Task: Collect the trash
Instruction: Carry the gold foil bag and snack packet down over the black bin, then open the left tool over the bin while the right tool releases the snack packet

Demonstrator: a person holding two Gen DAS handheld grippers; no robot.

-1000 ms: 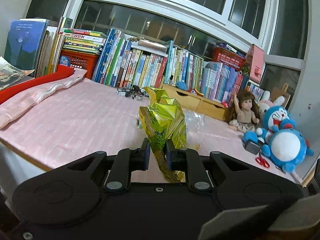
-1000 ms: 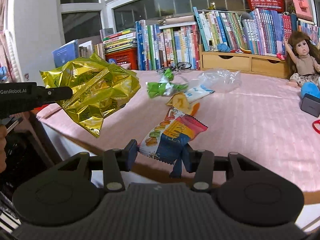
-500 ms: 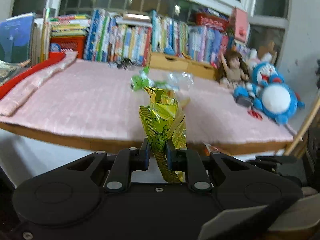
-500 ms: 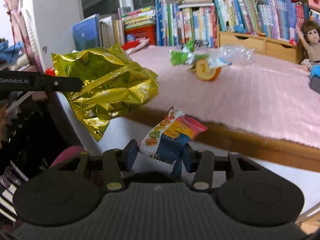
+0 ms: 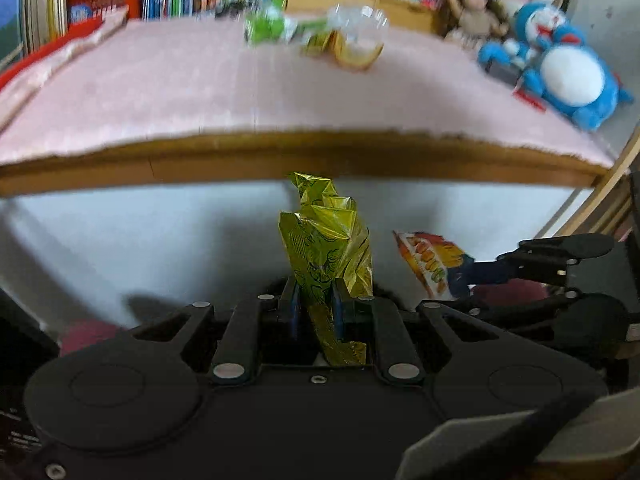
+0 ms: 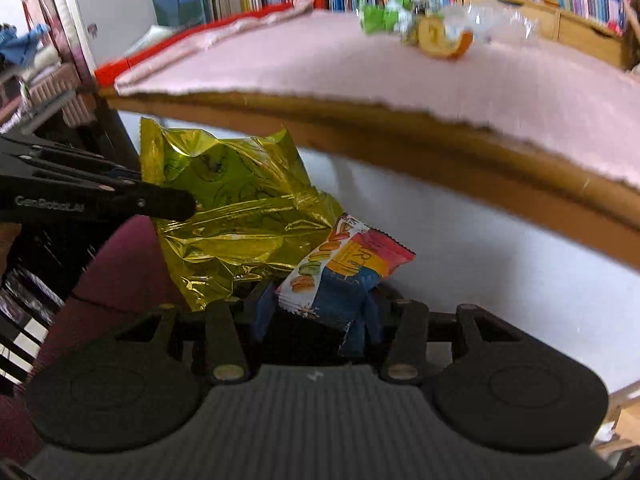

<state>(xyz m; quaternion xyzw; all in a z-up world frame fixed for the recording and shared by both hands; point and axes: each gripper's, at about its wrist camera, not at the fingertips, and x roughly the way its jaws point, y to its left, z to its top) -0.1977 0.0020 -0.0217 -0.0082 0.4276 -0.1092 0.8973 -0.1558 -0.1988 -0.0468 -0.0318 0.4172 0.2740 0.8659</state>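
Note:
My left gripper is shut on a crumpled gold foil bag, held below the table's front edge. My right gripper is shut on a colourful snack packet with blue, red and orange print. In the right wrist view the gold foil bag hangs just left of that packet, pinched by the left gripper's black fingers. In the left wrist view the snack packet shows to the right, held by the right gripper. A dark red bin rim lies beneath both bags.
On the pink-covered table remain a green wrapper, an orange-yellow wrapper and clear plastic. Books line the back. A doll and blue plush toys sit at the right. A white panel fills the space under the wooden edge.
Both grippers have dropped from table height to below the table's front edge, still holding their bags. The two bags have come closer together over the dark red rim.

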